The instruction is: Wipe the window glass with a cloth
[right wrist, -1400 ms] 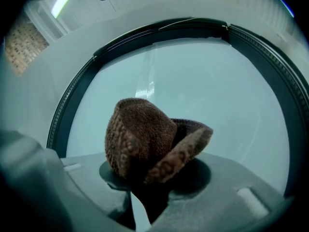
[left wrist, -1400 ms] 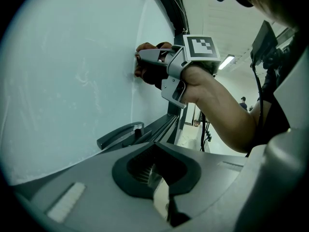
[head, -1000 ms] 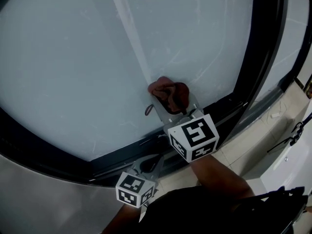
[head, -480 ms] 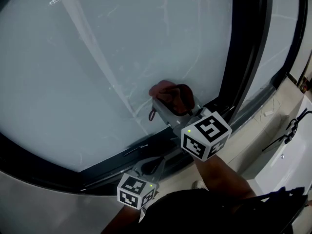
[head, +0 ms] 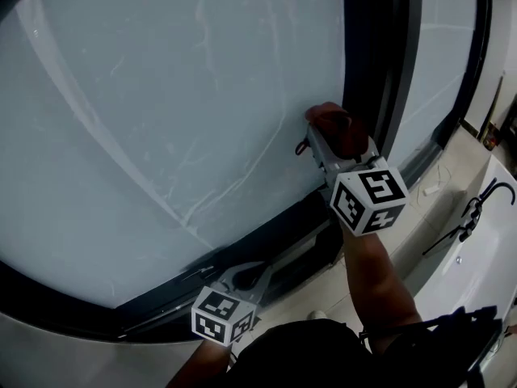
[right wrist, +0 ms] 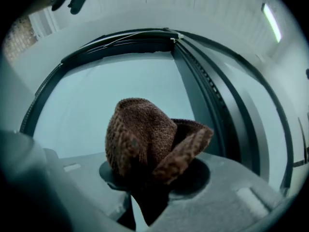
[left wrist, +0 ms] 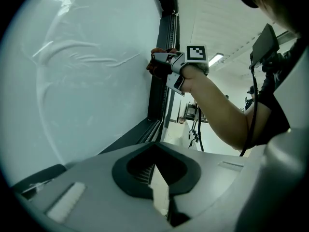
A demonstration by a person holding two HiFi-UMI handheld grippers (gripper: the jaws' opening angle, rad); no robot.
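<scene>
The window glass (head: pixel 161 95) glows pale and even, streaks catching light; its frame (head: pixel 367 71) reads dark. Both gripper views curve strongly, with black vignetted corners.

The cloth (right wrist: pixel 145 144) is reddish brown with a fine knitted weave. The window glass (head: pixel 161 95) is pale grey-blue, crossed by thin whitish streaks and smears. Its frame (head: pixel 367 63), to the right, is black. The right gripper (head: pixel 323 138) and the left gripper (head: pixel 245 275) have light grey bodies with black pads (left wrist: pixel 126 170). Each carries a cube of black-and-white square markers. The floor (head: pixel 420 217) at the near right is pale beige.
</scene>
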